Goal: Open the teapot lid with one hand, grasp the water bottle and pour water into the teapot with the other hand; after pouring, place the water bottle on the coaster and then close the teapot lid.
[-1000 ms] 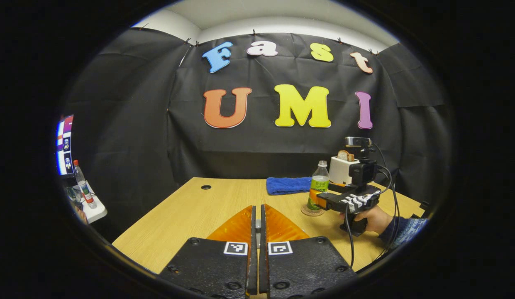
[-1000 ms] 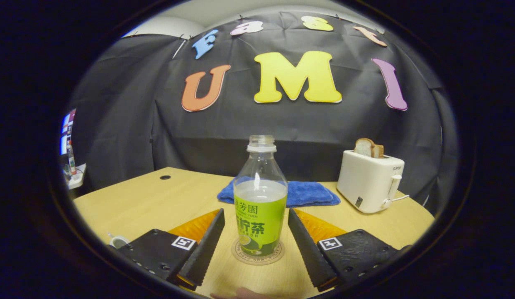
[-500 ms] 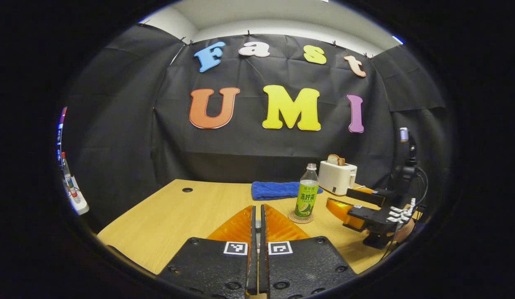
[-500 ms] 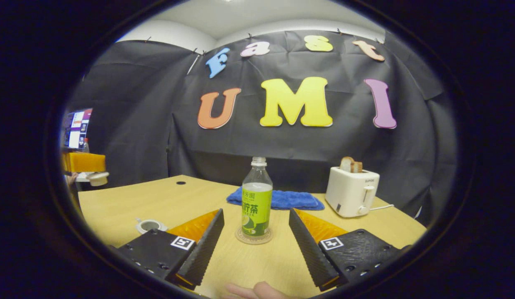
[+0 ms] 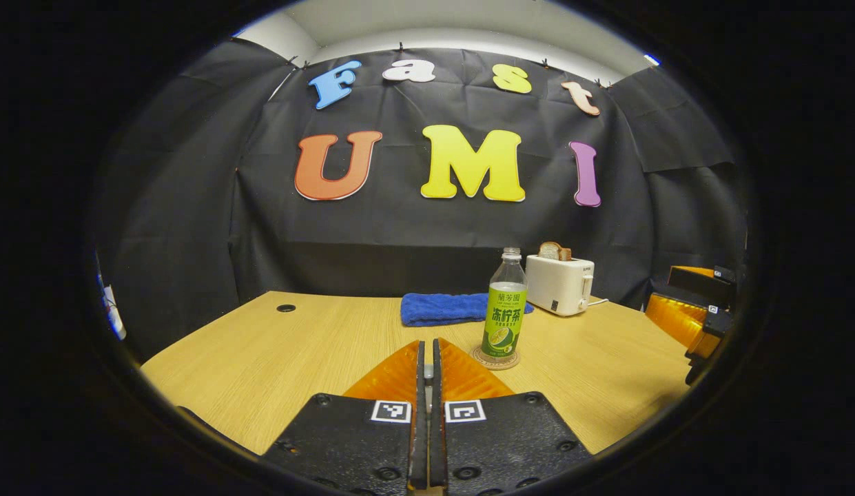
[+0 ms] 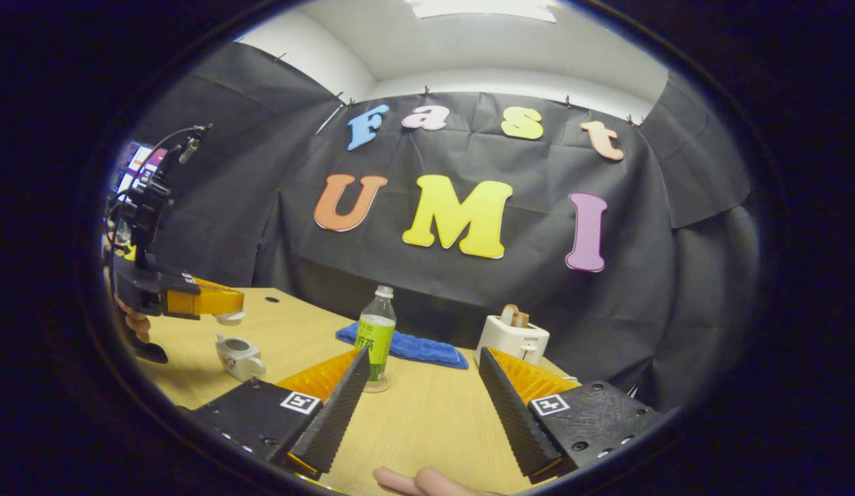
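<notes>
A clear water bottle (image 5: pixel 504 317) with a green label and no cap stands upright on a round coaster (image 5: pixel 496 359). In the right gripper view the bottle (image 6: pixel 376 337) stands beyond my open right gripper (image 6: pixel 424 358), well clear of its fingers. The small white teapot (image 6: pixel 238 355) sits to the left with its top uncovered. Above it my left gripper (image 6: pixel 231 303) is shut on the white lid (image 6: pixel 229 318). In the left gripper view my left gripper (image 5: pixel 427 365) shows pressed together, the lid hidden under it, and the right gripper (image 5: pixel 683 301) hangs at the far right.
A white toaster (image 5: pixel 560 282) with bread and a folded blue cloth (image 5: pixel 448 308) lie at the back of the wooden table (image 5: pixel 310 344). A cable hole (image 5: pixel 286 308) sits far left. Fingers of a hand (image 6: pixel 427 479) show beneath the right gripper.
My right gripper has drawn back from the bottle, which stays upright on the coaster. The left gripper stays shut on the lid, and its view has swung, with the bottle now nearer its middle.
</notes>
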